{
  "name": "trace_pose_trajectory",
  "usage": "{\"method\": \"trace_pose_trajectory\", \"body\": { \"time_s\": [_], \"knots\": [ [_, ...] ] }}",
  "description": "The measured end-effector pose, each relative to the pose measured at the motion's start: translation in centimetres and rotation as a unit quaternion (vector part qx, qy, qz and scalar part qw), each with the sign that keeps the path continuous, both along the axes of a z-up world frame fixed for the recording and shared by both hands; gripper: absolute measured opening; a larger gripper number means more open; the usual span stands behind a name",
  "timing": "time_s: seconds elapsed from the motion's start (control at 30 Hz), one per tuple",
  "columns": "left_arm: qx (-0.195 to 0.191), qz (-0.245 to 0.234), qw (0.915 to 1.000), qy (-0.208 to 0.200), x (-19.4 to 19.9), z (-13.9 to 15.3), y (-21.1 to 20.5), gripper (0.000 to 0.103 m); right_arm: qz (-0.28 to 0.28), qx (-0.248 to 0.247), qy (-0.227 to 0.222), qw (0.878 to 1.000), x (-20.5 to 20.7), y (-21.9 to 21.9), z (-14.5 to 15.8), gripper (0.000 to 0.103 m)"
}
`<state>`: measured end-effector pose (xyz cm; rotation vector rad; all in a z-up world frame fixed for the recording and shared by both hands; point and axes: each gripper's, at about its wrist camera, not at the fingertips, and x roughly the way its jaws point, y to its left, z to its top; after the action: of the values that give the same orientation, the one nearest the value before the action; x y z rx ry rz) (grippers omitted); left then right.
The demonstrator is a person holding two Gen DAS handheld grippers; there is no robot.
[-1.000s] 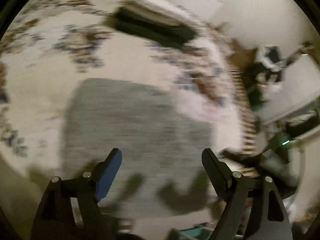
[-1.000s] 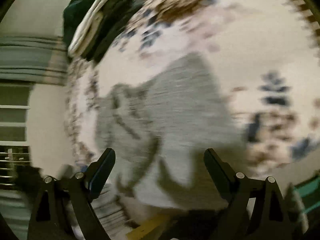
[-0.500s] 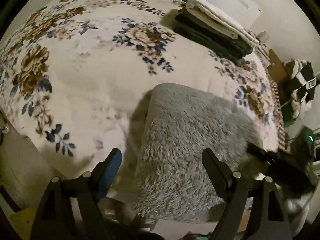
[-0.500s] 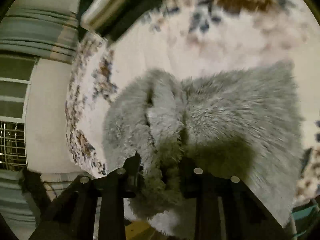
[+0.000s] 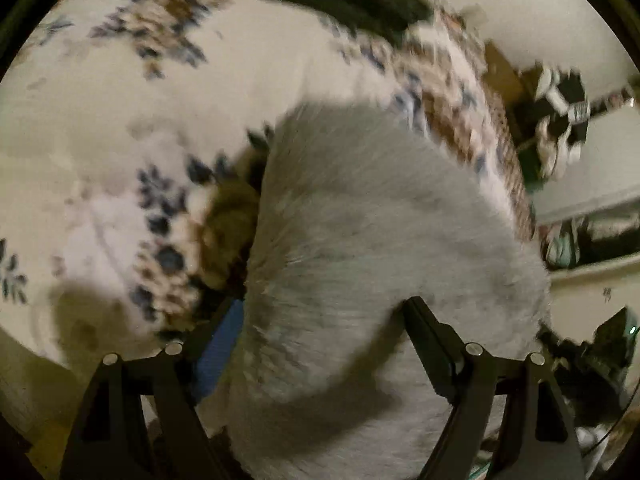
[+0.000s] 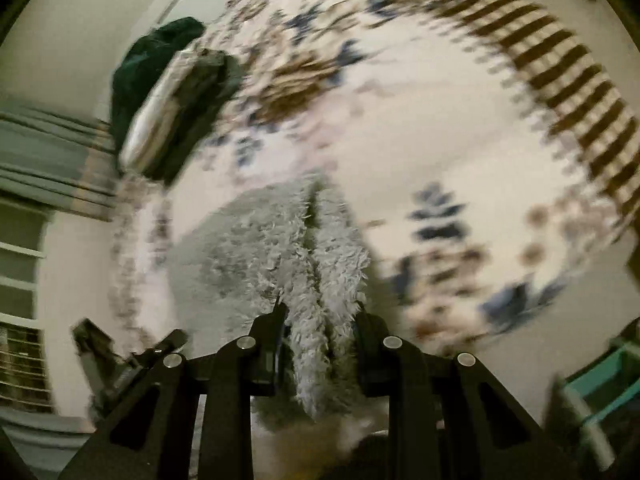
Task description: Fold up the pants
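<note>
Both views are motion-blurred, so the bedspread (image 5: 100, 128) pattern and the folded stack (image 6: 172, 100) at its far edge smear. The grey fleece pants (image 5: 380, 240) lie on the bedspread, their lower edge cut off. The left gripper (image 5: 320, 320) stands wide, straddling the pants' edge, nearer than half a second ago. The right gripper (image 6: 320, 316), wide apart a second ago, now pinches a doubled ridge of pants.

Motion blur smears the flowered bedspread (image 5: 120, 128) and the folded stack (image 6: 172, 108) beyond the fuzzy grey pants (image 5: 380, 240), whose near end runs off the bottom edge, covering most of one blue pad (image 5: 218, 350) of the left hand-held gripper (image 5: 320, 340).
</note>
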<state>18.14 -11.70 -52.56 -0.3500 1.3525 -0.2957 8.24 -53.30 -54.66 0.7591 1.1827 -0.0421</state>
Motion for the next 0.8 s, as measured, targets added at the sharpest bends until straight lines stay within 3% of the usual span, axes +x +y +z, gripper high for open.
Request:
{"method": "trace_pose_trajectory", "body": {
  "time_s": [0.07,0.13,0.17,0.23,0.3,0.37,0.47,0.53,0.57,0.6,0.63,0.7,0.8],
  "knots": [
    [0.005,-0.017,0.9995,0.025,0.0,-1.8,-0.9,0.082,0.018,-0.004,0.061,0.998,0.1,-1.2,-3.1,0.028],
    [0.01,-0.025,0.9993,0.026,-0.2,-2.2,-1.3,0.082,0.041,0.011,0.129,0.991,0.5,-1.4,-5.7,0.048],
    [0.012,-0.03,0.9992,0.023,-0.2,-1.8,-1.3,0.082,0.049,0.013,0.14,0.989,0.6,-1.5,-6.1,0.057],
    [0.011,-0.035,0.9992,0.016,-0.2,-0.9,-1.1,0.082,0.049,0.019,0.108,0.993,1.1,-1.9,-4.9,0.061],
    [0.012,-0.037,0.9992,0.012,-0.2,-0.1,-0.7,0.082,0.036,0.048,0.059,0.996,1.8,-2.7,-3.4,0.083],
    [0.009,-0.031,0.9994,0.01,-0.1,0.3,-0.3,0.082,0.01,0.083,0.022,0.996,3.3,-3.8,-2.9,0.087],
    [0.009,-0.022,0.9997,0.008,0.5,0.8,-0.3,0.082,0.004,0.118,0.022,0.993,6.5,-4.1,-4.7,0.087],
    [0.004,-0.017,0.9998,0.004,0.7,0.5,0.2,0.082,0.013,0.163,0.059,0.985,8.6,-3.4,-7.4,0.087],
    [0.002,-0.017,0.9999,0.001,0.9,0.7,0.0,0.082,0.021,0.173,0.076,0.982,9.3,-2.8,-8.2,0.08],
    [0.003,-0.019,0.9998,-0.002,1.2,0.8,-0.1,0.082,0.034,0.162,0.074,0.984,9.9,-2.0,-8.1,0.048],
    [0.004,-0.021,0.9998,-0.005,1.5,0.9,-0.3,0.082,0.048,0.119,0.058,0.99,10.3,-1.3,-7.0,0.039],
    [0.005,-0.023,0.9997,-0.007,2.1,0.9,-0.6,0.082,0.065,0.056,0.015,0.996,10.5,-0.4,-4.0,0.033],
    [0.005,-0.023,0.9997,-0.008,2.9,0.5,-0.9,0.082,0.041,0.001,-0.045,0.998,10.4,-0.7,-0.3,0.031]
  ]
}}
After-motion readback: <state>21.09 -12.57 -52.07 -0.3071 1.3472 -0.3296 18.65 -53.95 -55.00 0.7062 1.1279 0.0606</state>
